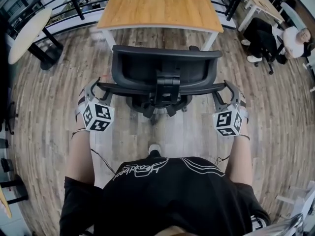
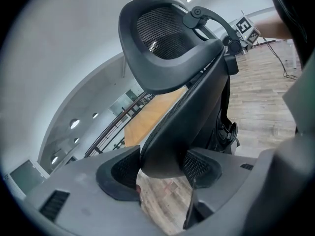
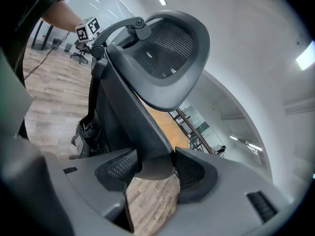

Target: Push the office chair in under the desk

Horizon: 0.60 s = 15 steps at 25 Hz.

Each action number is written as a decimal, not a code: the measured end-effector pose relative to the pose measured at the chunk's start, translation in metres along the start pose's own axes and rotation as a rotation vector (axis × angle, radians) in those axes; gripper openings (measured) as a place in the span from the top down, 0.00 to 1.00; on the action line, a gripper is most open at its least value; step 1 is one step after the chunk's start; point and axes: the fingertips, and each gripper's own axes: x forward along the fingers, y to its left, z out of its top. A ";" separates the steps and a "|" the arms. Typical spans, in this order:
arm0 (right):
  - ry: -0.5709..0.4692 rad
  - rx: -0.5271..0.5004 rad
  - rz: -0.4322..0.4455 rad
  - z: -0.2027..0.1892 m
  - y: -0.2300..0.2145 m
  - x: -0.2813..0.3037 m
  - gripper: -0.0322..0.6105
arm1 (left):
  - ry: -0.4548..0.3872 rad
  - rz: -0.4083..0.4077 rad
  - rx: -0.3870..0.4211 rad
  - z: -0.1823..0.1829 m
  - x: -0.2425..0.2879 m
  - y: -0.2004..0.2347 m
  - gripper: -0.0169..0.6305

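A black mesh-backed office chair (image 1: 165, 70) stood just before a rectangular wooden-topped desk (image 1: 160, 6), its back toward the wearer, the left gripper (image 1: 96, 86) clamped on the back's left edge and the right gripper (image 1: 230, 87) on its right edge, with a round pale table (image 1: 27, 33) far left and a seated person (image 1: 295, 41) far right.

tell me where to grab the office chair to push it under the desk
Grip the backrest by its two side edges from behind, as the left gripper and right gripper are clamped: the edges are thin, jut out sideways, and the desk lies straight ahead.
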 end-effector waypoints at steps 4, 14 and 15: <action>0.008 0.006 -0.020 -0.002 0.000 0.005 0.55 | -0.021 0.008 0.000 0.001 0.006 0.001 0.60; 0.003 0.019 -0.056 -0.002 -0.002 0.018 0.55 | -0.043 0.030 -0.003 0.002 0.022 0.007 0.60; 0.002 0.018 -0.053 -0.001 -0.003 0.019 0.55 | -0.039 0.031 -0.004 0.002 0.023 0.009 0.60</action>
